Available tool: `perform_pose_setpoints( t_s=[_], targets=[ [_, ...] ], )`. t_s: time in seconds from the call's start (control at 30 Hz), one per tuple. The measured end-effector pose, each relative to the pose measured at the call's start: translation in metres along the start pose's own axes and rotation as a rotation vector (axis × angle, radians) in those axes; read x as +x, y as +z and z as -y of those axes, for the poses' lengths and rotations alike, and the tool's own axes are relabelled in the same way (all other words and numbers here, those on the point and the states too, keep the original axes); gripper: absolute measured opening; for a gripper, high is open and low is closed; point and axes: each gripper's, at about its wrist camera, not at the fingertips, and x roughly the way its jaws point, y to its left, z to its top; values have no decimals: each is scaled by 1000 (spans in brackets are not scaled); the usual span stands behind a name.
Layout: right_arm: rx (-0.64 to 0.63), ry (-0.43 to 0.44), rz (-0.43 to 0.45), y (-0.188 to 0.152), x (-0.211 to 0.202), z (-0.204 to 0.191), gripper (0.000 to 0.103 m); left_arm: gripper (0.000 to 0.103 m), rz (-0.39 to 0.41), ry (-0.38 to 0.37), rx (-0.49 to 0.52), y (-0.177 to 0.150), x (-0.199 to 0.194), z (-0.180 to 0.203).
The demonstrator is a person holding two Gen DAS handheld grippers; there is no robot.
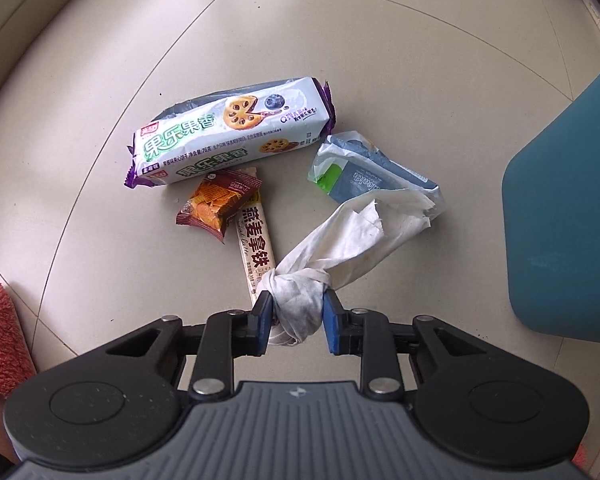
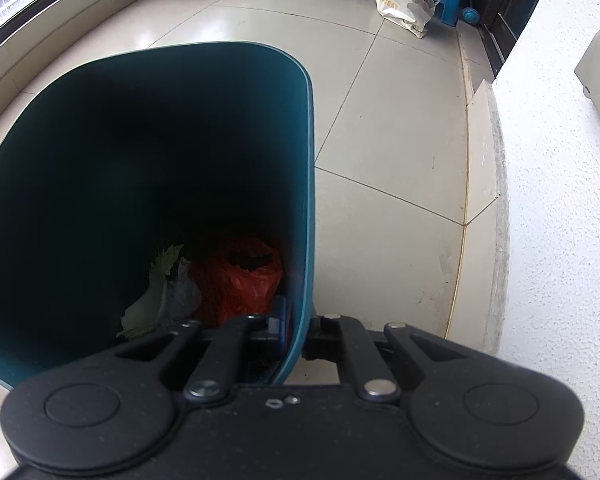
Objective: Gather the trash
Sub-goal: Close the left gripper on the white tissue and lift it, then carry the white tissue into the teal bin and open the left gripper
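A crumpled white tissue (image 1: 340, 248) is pinched at its twisted end between the blue pads of the left tongs (image 1: 298, 312), which are clamped on it, while its loose end trails out to the right over a torn tissue packet (image 1: 364, 176) lying on the tiled floor (image 1: 140, 60). Just to the left of the tissue, a long beige drink sachet (image 1: 256, 244) lies on the floor, its lower end hidden behind the left tongs. A small brown snack wrapper (image 1: 216, 204) overlaps the sachet's top, and a long white biscuit packet (image 1: 232, 132) with green lettering lies just beyond both. A teal bin (image 2: 306, 184) stands at the right edge of this view. In the right wrist view, the right tongs (image 2: 296, 332) are closed tight on the bin's near wall, one finger inside and one outside. Deep in the bin lie a red plastic bag (image 2: 244, 280) and pale crumpled scraps (image 2: 156, 296).
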Motion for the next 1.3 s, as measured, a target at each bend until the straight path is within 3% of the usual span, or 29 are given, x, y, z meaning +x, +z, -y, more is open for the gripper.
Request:
perform_pose_setpoints(
  t_s=[0.3, 0.77, 1.0, 1.3],
  targets=[
    [21, 28, 38, -1, -11, 8, 5, 25, 94, -4, 27, 1, -85, 13],
    [46, 49, 55, -4, -13, 19, 5, 25, 259, -106, 89, 13, -205, 55],
    [80, 75, 58, -5, -12, 26, 5, 25, 288, -166, 118, 17, -235, 78],
    [78, 82, 63, -7, -11, 30, 6, 26, 295, -219, 232, 23, -248, 136]
  ],
)
